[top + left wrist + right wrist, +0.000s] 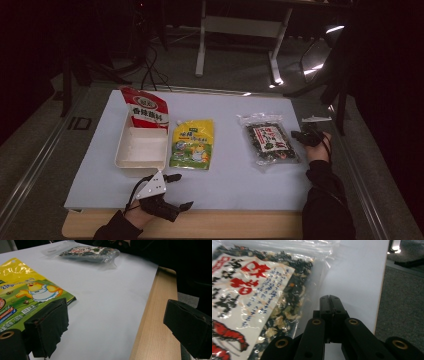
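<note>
A white sheet (235, 180) covers most of the wooden table (240, 225), leaving a strip of bare wood along the near edge. On its left side sits a shallow white tray (125, 150), and a red-and-white pouch (146, 111) leans in the tray's far end; its label carries large dark Chinese characters on a white band, too small to read with certainty. Just right of the tray, touching or nearly touching its wall, lies a yellow-and-green pouch (192, 145) printed with a cartoon chick in a white apron (37, 291); small print near its lower edge includes a "180g" mark in the left gripper view, the rest being blurred. Well to the right lies a clear bag of dark dried seaweed mix (269, 139), flat on the sheet. Its white label (249, 290) bears bold red characters, a block of fine blue print that cannot be made out, and a red shrimp drawing at the bottom.

The right gripper (299, 135) rests low at the bag's right edge, its jaws pressed together with nothing between them, the tips on the sheet just beside the plastic. The left gripper (181, 191) hovers at the near edge of the sheet, below the tray and yellow pouch, jaws spread wide apart and empty.
</note>
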A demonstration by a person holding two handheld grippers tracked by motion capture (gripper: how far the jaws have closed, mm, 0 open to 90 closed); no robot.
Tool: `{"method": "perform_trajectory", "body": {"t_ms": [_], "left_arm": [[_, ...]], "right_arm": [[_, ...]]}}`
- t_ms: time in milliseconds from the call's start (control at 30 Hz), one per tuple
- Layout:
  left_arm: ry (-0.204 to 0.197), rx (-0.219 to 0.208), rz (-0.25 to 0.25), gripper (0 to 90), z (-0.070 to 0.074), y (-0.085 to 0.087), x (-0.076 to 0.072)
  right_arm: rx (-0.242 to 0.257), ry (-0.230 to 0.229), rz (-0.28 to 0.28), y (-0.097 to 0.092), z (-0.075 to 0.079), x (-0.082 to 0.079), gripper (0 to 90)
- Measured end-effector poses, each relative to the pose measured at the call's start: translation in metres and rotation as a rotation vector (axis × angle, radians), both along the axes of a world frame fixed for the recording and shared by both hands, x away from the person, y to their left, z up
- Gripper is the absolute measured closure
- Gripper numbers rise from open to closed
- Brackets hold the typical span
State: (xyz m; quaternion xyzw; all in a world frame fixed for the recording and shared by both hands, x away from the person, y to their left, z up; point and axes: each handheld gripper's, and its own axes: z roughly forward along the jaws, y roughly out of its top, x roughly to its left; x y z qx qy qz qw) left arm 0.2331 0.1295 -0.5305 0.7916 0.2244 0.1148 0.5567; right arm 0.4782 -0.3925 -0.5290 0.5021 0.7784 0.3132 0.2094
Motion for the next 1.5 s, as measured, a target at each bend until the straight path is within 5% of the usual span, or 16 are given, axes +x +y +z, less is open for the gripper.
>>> {"method": "perform_trajectory", "body": {"t_ms": [300,500,833,1500], "left_arm": [[-0.002,0.000,0.000,6.6,0.000,0.000,0.000],[-0.005,0.002,-0.002,6.6,0.001,0.000,0.000],[-0.008,0.000,-0.010,6.6,0.002,-0.001,0.000],[-0.012,-0.001,-0.032,6.6,0.003,-0.005,0.002]], "right_arm": [[-0.012,0.030,0.022,0.010,-0.006,0.002,90.0],[0.023,0.042,0.040,0.018,-0.007,0.000,90.0],[0.057,0.044,0.083,0.030,-0.008,-0.012,90.0],[0.043,0.040,0.179,0.060,-0.009,-0.047,90.0]]}}
